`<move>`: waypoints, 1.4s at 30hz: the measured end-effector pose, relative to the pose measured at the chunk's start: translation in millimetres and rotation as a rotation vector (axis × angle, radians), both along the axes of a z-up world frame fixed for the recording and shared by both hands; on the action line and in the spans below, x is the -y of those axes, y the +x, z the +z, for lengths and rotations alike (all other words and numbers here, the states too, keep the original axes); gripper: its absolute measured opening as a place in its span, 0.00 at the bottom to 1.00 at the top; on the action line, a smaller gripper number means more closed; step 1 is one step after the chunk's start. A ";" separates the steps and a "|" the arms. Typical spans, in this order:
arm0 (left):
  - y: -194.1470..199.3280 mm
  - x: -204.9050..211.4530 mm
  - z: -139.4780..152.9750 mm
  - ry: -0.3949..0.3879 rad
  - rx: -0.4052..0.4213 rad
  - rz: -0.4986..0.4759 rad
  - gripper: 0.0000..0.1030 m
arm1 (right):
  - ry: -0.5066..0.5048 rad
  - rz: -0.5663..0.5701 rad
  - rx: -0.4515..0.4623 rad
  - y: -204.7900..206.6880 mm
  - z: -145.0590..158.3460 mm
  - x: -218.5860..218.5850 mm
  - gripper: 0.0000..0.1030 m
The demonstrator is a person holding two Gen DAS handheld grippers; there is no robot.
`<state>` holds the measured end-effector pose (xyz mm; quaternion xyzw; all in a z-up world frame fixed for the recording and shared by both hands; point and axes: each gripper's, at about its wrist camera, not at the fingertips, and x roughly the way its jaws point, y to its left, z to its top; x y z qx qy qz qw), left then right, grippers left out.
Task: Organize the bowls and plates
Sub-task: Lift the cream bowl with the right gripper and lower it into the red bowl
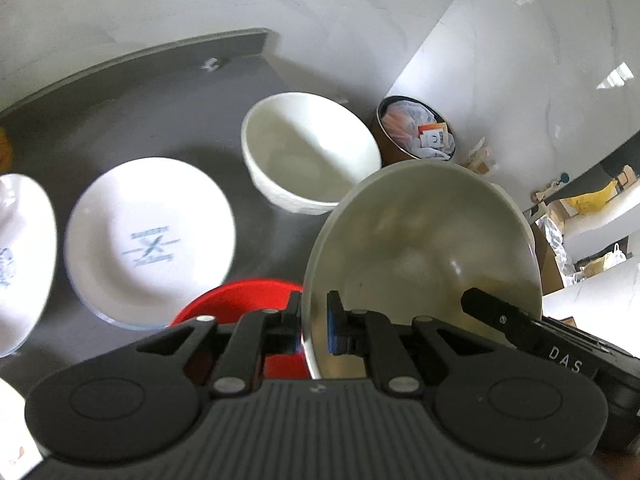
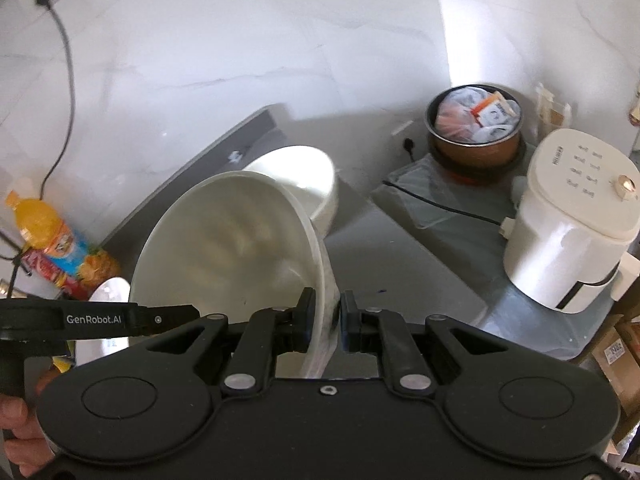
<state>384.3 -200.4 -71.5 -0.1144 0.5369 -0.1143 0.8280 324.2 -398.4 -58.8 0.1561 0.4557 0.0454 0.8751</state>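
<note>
A pale bowl is being held off the dark counter by both grippers at once: the left gripper is clamping its near rim, and the right gripper is pinching the opposite rim, fingers closed on the wall. Under it a red dish is showing. Beyond are sitting one white bowl and two white plates, one printed plate and a second plate at the edge. Further right are standing one brown pot and one white cooker; one juice bottle is leaning left.
</note>
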 end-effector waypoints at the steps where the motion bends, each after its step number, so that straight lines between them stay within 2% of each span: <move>1: -3.5 -5.6 2.4 -0.001 0.002 0.007 0.09 | 0.001 0.007 0.005 -1.7 2.0 -4.9 0.12; 10: -32.0 -40.0 12.0 0.019 0.048 0.023 0.09 | 0.009 0.039 0.037 -25.3 4.5 -41.3 0.12; 22: -60.1 -69.0 -6.5 0.021 0.010 0.042 0.09 | 0.026 0.048 0.005 -50.9 -13.7 -68.0 0.13; 36: -51.6 -67.3 -42.4 0.090 -0.053 0.046 0.09 | -0.016 0.068 -0.064 -45.4 -45.3 -81.7 0.13; 42: -42.3 -58.6 -41.7 0.142 -0.017 0.025 0.10 | -0.042 0.060 -0.084 -39.3 -59.1 -84.6 0.13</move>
